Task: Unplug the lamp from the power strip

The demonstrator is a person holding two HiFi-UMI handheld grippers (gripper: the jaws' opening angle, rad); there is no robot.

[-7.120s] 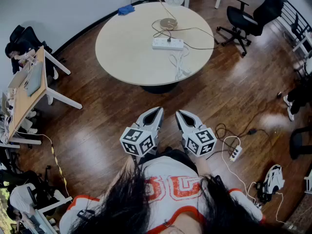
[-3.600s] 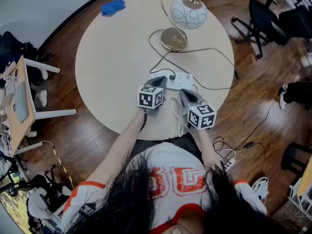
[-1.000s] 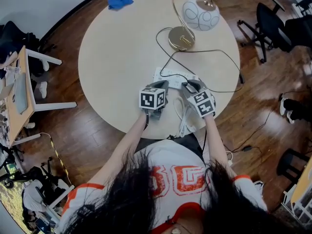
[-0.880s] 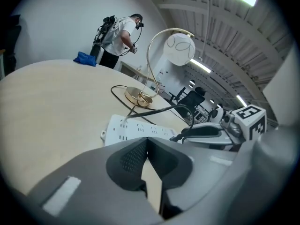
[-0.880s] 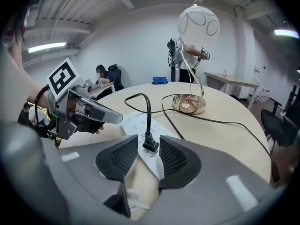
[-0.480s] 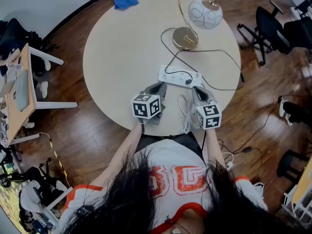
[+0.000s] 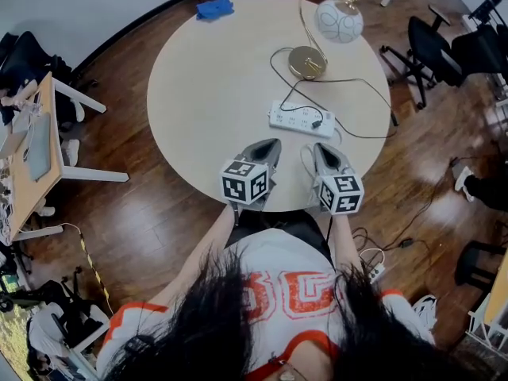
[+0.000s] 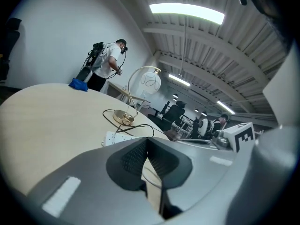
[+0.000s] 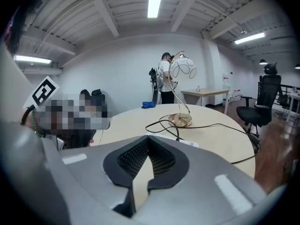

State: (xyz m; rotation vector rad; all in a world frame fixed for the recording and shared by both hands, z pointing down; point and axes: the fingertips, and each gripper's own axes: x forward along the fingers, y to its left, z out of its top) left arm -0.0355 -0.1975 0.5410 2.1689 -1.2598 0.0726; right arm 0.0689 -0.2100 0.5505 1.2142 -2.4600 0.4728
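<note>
On the round table [image 7: 198, 94] stands a gold lamp [image 7: 306, 62] with a white globe shade [image 7: 340, 21]. Its black cord loops over the tabletop to a black plug [image 7: 316, 123] on the white power strip [image 7: 295, 117]. I cannot tell whether the plug sits in a socket. Both grippers hover at the near table edge, short of the strip. My left gripper [image 7: 274, 144] is shut with nothing in it, and so is my right gripper [image 7: 317, 148]. From the right gripper view the plug [image 9: 178, 137] stands on the strip [image 9: 191, 144], ahead of the closed pads [image 9: 140, 158].
A blue cloth [image 7: 216, 8] lies at the table's far edge. Black office chairs [image 7: 432, 46] stand to the right and a wooden desk [image 7: 36, 145] to the left. A second power strip [image 7: 373, 270] with cables lies on the floor. A person [image 8: 110, 60] stands beyond the table.
My right gripper has drawn back from the power strip to the near table edge. The left gripper has also come back a little. The plug still rests on the strip.
</note>
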